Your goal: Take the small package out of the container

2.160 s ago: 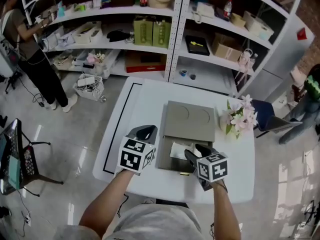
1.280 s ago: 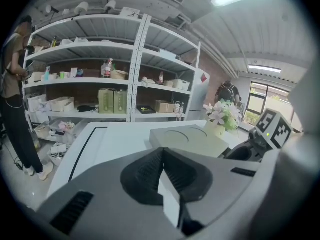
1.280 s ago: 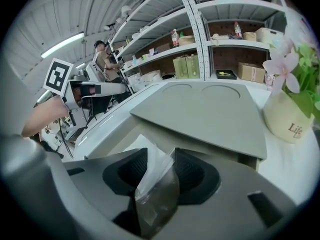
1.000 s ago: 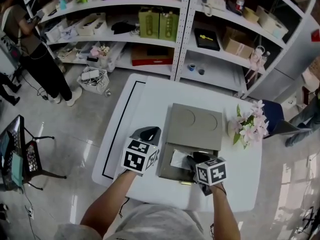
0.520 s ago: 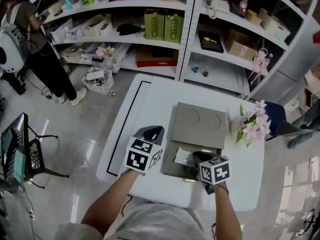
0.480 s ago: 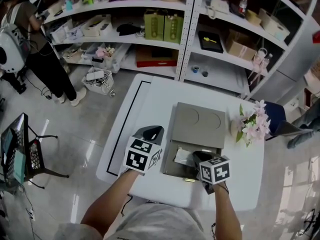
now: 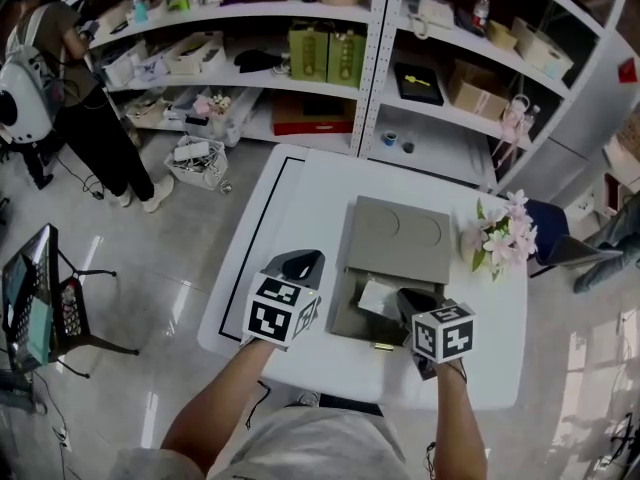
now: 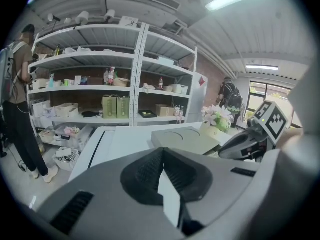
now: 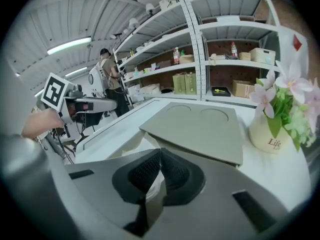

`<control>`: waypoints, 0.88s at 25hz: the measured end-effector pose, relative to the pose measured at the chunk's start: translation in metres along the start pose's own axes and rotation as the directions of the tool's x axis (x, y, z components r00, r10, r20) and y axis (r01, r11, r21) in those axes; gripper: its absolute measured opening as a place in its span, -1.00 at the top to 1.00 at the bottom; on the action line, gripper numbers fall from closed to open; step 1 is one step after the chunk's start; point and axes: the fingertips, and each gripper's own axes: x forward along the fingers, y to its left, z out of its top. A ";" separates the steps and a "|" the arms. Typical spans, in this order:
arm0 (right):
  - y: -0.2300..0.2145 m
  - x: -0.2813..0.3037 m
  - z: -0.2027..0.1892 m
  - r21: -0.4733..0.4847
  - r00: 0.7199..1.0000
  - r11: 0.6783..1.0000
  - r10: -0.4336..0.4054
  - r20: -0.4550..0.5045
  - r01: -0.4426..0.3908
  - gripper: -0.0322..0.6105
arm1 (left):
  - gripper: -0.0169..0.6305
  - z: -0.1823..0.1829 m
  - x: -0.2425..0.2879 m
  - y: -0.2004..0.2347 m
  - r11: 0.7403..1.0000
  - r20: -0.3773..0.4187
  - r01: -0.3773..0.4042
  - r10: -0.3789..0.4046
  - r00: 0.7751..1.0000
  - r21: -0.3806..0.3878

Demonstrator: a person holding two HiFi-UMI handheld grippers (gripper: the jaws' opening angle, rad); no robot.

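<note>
**Package pinched over open container, removal not finished**

Small package (image 7: 377, 296) is seen as a white, crinkled packet at the open top of the grey container (image 7: 345, 320), on the side nearest the right gripper (image 7: 413, 301). Part of it is hidden by that gripper, so it cannot be told whether it has cleared the container's wall. The container's lid (image 7: 400, 240) is folded back flat on the far side of the container.

The right gripper's jaws are pressed almost fully together, and a thin pale edge is seen between them. This is judged to be a pinch on the package's edge or film. The left gripper (image 7: 300, 265) is held just beside the container's left wall, above the tabletop (image 7: 300, 203). Its jaws are closed on nothing.

Handling, as judged:
- The package is taken to be light and soft, with a thin wrapper that folds and creases.
- The wrapper is probably slick, so a shallow pinch on loose film could slip or tear.
- A deeper hold across a sealed edge or corner is preferred.
- A straight lift clear of the container's wall is called for, since the limp body may drag or catch on it.
- The container is not steadied by the left gripper and could shift.

A flower vase (image 7: 497, 243) is stood to the right of the lid, apart from the work.
</note>
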 end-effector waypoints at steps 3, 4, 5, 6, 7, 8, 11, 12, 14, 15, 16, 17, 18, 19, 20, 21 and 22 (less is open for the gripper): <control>0.003 -0.012 0.007 0.001 0.999 1.000 -0.016 0.039 0.016 0.88 | 0.94 -0.003 -0.010 -0.002 1.000 0.004 0.001 -0.001 1.000 0.000; 0.004 -0.017 0.009 0.000 0.998 1.000 -0.022 0.052 0.022 0.88 | 0.94 -0.004 -0.013 -0.003 1.000 0.005 0.002 -0.002 1.000 0.001; 0.006 -0.021 0.011 0.000 0.998 1.000 -0.027 0.063 0.027 0.88 | 0.94 -0.005 -0.016 -0.005 1.000 0.007 0.003 -0.003 1.000 0.002; 0.007 -0.025 0.013 -0.001 0.997 0.999 -0.033 0.073 0.034 0.88 | 0.94 -0.005 -0.019 -0.006 1.000 0.009 0.005 -0.005 1.000 0.005; 0.008 -0.030 0.015 -0.002 0.996 0.999 -0.040 0.082 0.040 0.88 | 0.94 -0.005 -0.022 -0.007 1.000 0.012 0.006 -0.006 1.000 0.007; 0.009 -0.034 0.016 -0.004 0.995 0.999 -0.045 0.091 0.046 0.88 | 0.94 -0.006 -0.025 -0.008 1.000 0.016 0.007 -0.007 1.000 0.009; 0.015 -0.046 0.018 -0.007 0.991 0.998 -0.059 0.118 0.060 0.88 | 0.94 -0.008 -0.035 -0.011 1.000 0.023 0.008 -0.008 1.000 0.013; 0.018 -0.050 0.018 -0.007 0.990 0.998 -0.062 0.128 0.063 0.88 | 0.94 -0.009 -0.038 -0.012 1.000 0.025 0.008 -0.009 1.000 0.014; 0.022 -0.059 0.019 -0.008 0.987 0.997 -0.069 0.147 0.071 0.88 | 0.94 -0.010 -0.044 -0.016 1.000 0.029 0.010 -0.010 1.000 0.017; 0.023 -0.063 0.020 -0.009 0.985 0.997 -0.074 0.157 0.077 0.88 | 0.94 -0.010 -0.047 -0.017 1.000 0.033 0.011 -0.012 0.999 0.021; 0.025 -0.068 0.021 -0.011 0.983 0.997 -0.079 0.167 0.082 0.88 | 0.94 -0.010 -0.050 -0.019 1.000 0.036 0.012 -0.013 0.999 0.024; 0.028 -0.073 0.022 -0.013 0.981 0.996 -0.084 0.177 0.087 0.88 | 0.94 -0.010 -0.053 -0.021 1.000 0.039 0.013 -0.014 0.999 0.027; 0.029 -0.078 0.023 -0.013 0.978 0.996 -0.088 0.187 0.092 0.88 | 0.94 -0.010 -0.056 -0.022 0.999 0.042 0.014 -0.015 0.999 0.030; 0.031 -0.083 0.023 -0.013 0.976 0.995 -0.093 0.197 0.097 0.88 | 0.94 -0.010 -0.059 -0.024 0.999 0.044 0.014 -0.016 0.999 0.033; 0.032 -0.088 0.024 -0.011 0.973 0.995 -0.097 0.207 0.102 0.88 | 0.94 -0.010 -0.062 -0.025 0.999 0.046 0.014 -0.015 0.999 0.034; 0.033 -0.093 0.024 -0.008 0.971 0.994 -0.102 0.217 0.106 0.88 | 0.94 -0.010 -0.064 -0.026 0.999 0.049 0.013 -0.015 0.999 0.036; 0.034 -0.099 0.023 -0.002 0.968 0.994 -0.108 0.226 0.111 0.88 | 0.94 -0.010 -0.067 -0.028 0.999 0.051 0.013 -0.015 0.999 0.037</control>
